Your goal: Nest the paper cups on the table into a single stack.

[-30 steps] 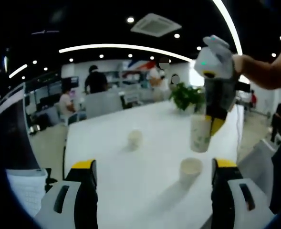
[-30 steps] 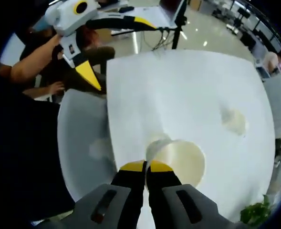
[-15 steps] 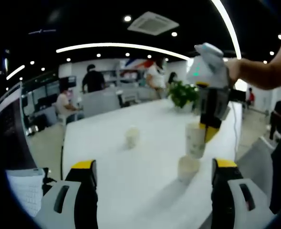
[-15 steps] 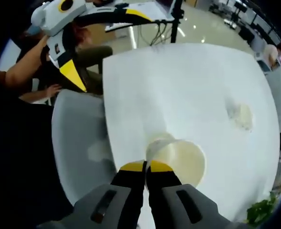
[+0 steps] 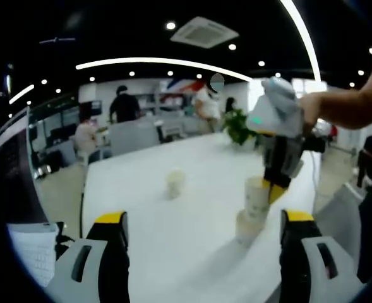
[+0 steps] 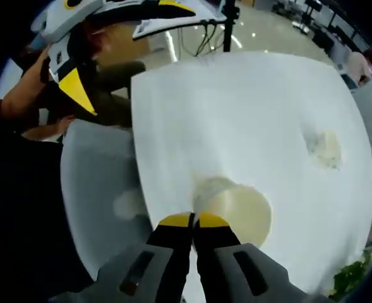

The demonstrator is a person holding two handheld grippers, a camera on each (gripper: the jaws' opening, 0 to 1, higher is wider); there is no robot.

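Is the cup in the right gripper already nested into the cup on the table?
Partly in: the held cup stands upright with its base inside the table cup, most of it above the rim. The right gripper pinches its rim.

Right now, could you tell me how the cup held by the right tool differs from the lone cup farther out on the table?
The held cup is pinched at its rim by the right tool; the lone cup is untouched. The held cup sits partly inside a third cup below it; the lone cup stands alone on the table. Both are pale, upright paper cups.
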